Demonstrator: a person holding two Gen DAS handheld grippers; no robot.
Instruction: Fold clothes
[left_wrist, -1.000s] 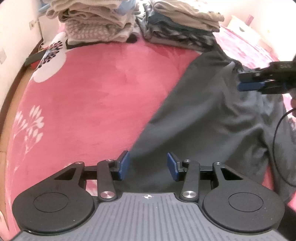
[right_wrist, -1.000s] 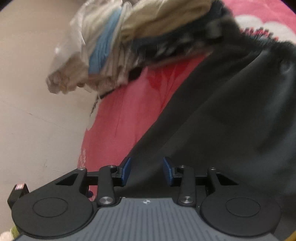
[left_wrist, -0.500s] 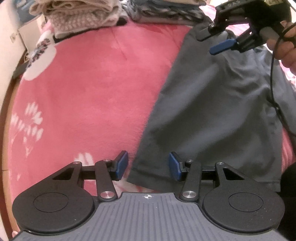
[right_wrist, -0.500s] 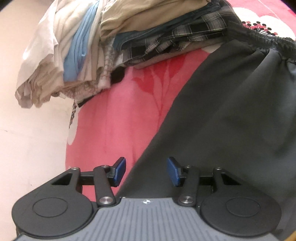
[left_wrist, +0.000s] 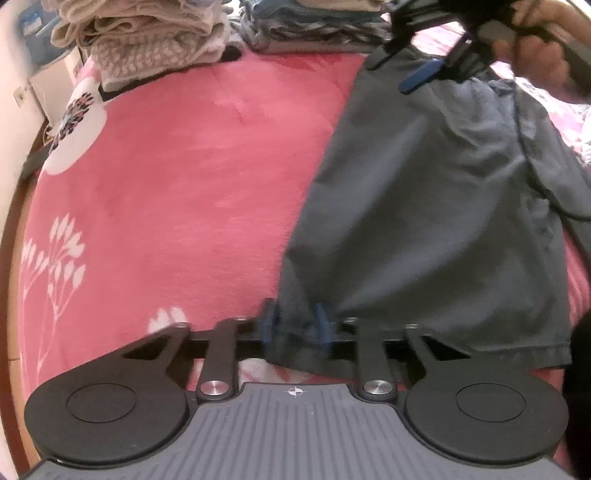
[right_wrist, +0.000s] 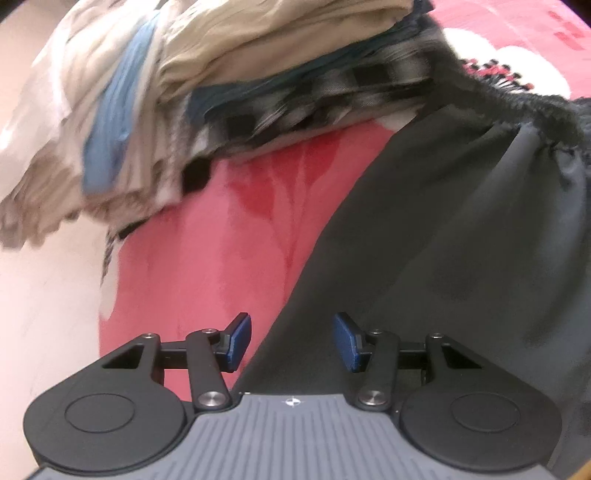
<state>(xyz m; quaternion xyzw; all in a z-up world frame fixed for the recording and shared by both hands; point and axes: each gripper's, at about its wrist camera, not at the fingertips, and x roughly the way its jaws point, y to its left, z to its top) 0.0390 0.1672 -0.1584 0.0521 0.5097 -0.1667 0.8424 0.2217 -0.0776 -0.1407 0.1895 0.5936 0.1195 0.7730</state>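
Dark grey shorts (left_wrist: 436, 206) lie spread on a pink floral bedspread (left_wrist: 184, 177), elastic waistband at the far end (right_wrist: 517, 99). My left gripper (left_wrist: 295, 325) has its blue pads closing around the near left hem corner of the shorts; cloth sits between them and the pads are blurred. My right gripper (right_wrist: 291, 339) is open and empty, hovering over the left edge of the shorts (right_wrist: 443, 258) near the waistband. It also shows in the left wrist view (left_wrist: 424, 77), held by a hand at the top right.
Two stacks of folded clothes stand at the far edge of the bed: a beige and white pile (left_wrist: 147, 40) and a plaid and tan pile (right_wrist: 295, 85). A wall lies to the left of the bed (right_wrist: 37, 295).
My left gripper has narrowed from open onto the shorts' hem corner. The right gripper has shifted further toward the waistband and stays open.
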